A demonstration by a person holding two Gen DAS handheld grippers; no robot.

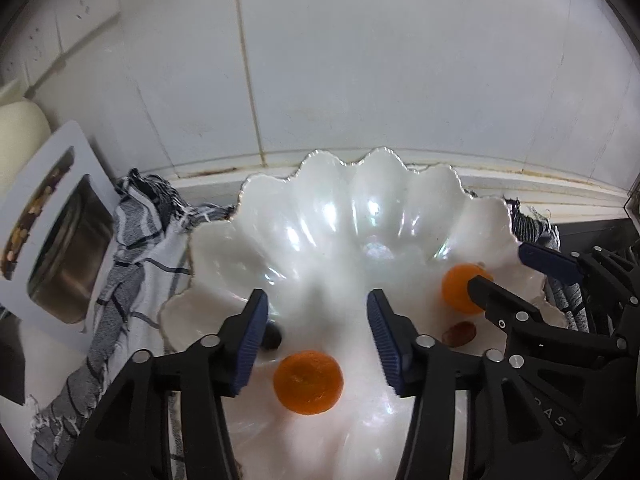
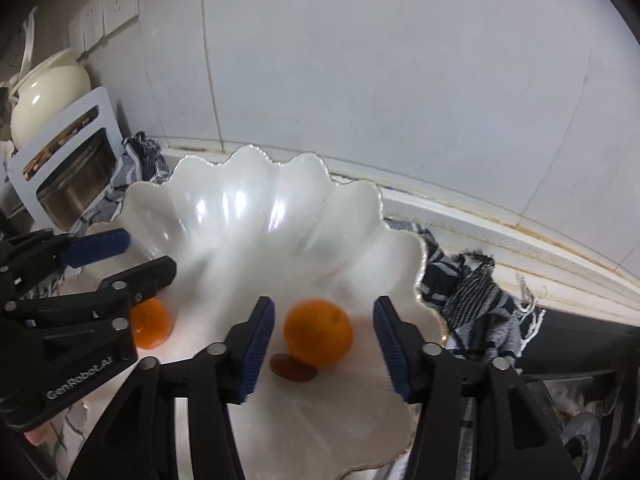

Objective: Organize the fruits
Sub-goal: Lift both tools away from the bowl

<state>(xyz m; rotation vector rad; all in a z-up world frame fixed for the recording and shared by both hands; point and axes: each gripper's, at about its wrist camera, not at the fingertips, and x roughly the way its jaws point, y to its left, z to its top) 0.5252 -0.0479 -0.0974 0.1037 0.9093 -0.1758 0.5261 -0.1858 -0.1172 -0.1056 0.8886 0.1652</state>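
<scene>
We list one white scalloped bowl (image 1: 340,208) on a checked cloth (image 1: 132,264), holding two oranges, a small dark fruit (image 1: 274,336) and a small reddish-brown fruit (image 2: 291,368). Our left gripper (image 1: 318,340) hangs over the bowl, fingers released and apart, the first orange (image 1: 308,382) lying loose on the bowl floor just below the gap and the dark fruit at its 10 o'clock. Our right gripper (image 2: 324,344) is likewise released, the second orange (image 2: 318,332) resting untouched between its pads, reddish-brown fruit at its 7 o'clock.
</scene>
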